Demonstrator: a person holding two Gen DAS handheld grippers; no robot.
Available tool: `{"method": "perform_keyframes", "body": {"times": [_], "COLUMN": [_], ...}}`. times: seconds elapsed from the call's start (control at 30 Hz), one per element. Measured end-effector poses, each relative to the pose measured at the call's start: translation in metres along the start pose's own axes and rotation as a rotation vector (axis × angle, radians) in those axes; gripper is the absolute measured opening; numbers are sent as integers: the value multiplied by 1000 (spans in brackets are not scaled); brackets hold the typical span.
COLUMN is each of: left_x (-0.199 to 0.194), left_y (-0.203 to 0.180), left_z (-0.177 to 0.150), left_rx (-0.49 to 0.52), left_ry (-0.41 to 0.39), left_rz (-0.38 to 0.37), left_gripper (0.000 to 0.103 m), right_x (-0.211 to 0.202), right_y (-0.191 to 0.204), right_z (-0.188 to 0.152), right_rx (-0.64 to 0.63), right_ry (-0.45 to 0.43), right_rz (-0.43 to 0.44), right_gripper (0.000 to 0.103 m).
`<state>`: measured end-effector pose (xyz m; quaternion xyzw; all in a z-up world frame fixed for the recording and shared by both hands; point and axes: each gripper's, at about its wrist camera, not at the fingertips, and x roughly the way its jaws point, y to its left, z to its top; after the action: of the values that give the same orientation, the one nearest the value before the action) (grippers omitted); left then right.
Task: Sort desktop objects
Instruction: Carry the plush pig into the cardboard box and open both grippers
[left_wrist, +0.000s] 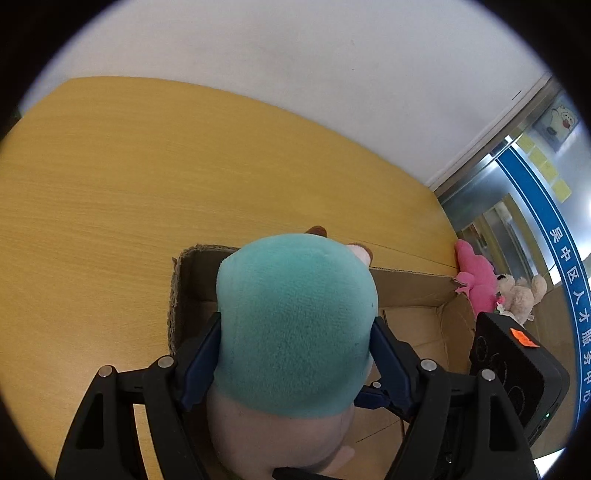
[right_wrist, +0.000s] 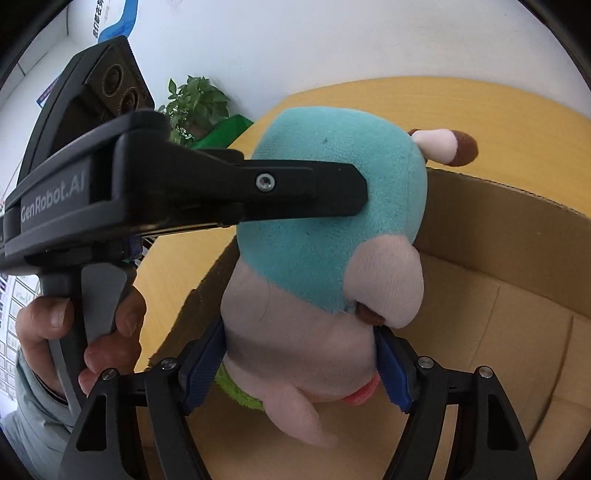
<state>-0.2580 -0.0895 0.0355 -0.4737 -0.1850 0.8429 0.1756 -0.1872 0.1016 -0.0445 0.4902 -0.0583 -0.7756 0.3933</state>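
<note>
Teal plush toy (left_wrist: 295, 325) clamped by left and right jaws above cardboard box (left_wrist: 413, 291).

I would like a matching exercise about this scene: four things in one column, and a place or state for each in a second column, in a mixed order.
Things:
1. plush toy
2. cardboard box
3. pink toy
4. plant

Places or states:
A. lies beyond the box corner, beside a beige teddy
B. open, on the yellow table
C. held by both grippers, over the box
D. stands at the white wall

Pairs: 1-C, 2-B, 3-A, 4-D
</note>
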Motion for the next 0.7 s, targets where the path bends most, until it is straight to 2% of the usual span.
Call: {"method": "perform_keyframes", "body": {"times": [0.23, 0.3, 0.33, 0.47, 0.5, 0.6, 0.7], "left_x": [-17, -16, -19, -21, -22, -39, -70], "left_y": [3, 11, 16, 25, 24, 16, -3], "left_z": [-10, -11, -11, -6, -5, -3, -3], "left_rx": [-24, -63, -75, -112, -119, -118, -38], "left_ry": [34, 64, 50, 56, 55, 3, -94], "left_rz": [-24, -12, -13, 13, 13, 35, 93], "left_gripper": [77, 78, 79, 79, 79, 79, 79], "right_x": [-12, -11, -8, -7, -6, -4, -17], "right_y": [12, 12, 11, 11, 12, 18, 25], "right_z": [-28, -35, -38, -45, -46, -54, -66], "right_rx": [15, 22, 30, 62, 67, 47, 20], "right_ry": [33, 56, 71, 61, 59, 60, 61], "right_rz": [28, 28, 33, 68, 68, 23, 15], "right_gripper": [73, 73, 74, 82, 86, 93, 93]}}
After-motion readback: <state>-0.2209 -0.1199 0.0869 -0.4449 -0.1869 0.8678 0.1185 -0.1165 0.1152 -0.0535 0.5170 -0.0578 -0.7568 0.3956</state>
